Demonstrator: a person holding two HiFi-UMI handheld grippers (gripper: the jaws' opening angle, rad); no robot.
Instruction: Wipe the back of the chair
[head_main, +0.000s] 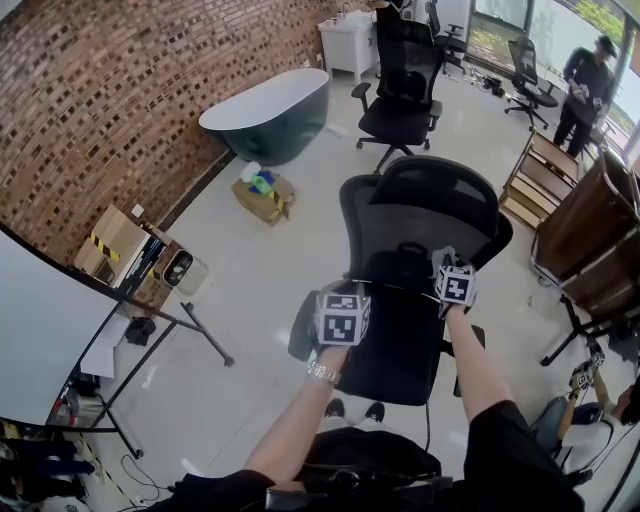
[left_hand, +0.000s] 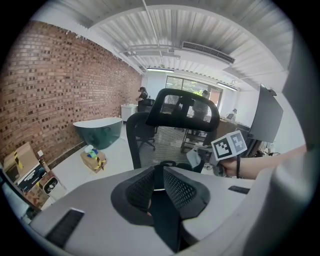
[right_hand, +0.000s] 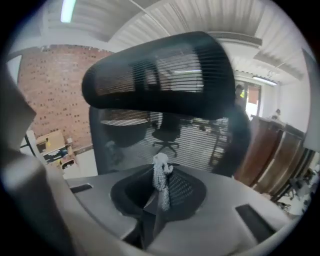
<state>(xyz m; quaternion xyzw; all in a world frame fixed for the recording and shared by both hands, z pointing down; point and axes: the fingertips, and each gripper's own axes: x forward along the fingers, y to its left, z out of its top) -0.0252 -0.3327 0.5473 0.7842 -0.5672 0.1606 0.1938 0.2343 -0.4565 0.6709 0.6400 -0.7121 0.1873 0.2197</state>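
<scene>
The cardboard box (head_main: 262, 197) by the bathtub (head_main: 268, 112) holds blue, green and yellow items (head_main: 262, 183). The chair (head_main: 420, 210) stands on open floor (head_main: 250, 285), its mesh back facing both grippers. The right gripper (right_hand: 159, 195) has its fingers pinching a white cloth (right_hand: 160, 172); the left gripper (left_hand: 157, 176) has its fingers pressed together.

Your chair (head_main: 395, 265) is a black mesh office chair, standing upright. It has a curved headrest (head_main: 440, 178) above a see-through mesh back (head_main: 380, 222), and the seat (head_main: 395, 360) is on the side nearest you. Your cloth (right_hand: 160, 177) is a small pale rag with a knobbly knit, bunched into a narrow strip and pinched between the jaws of your right gripper (right_hand: 159, 192) — its tip stands up above them. It sits close to the mesh back, below the headrest — you can't tell whether it touches.
</scene>
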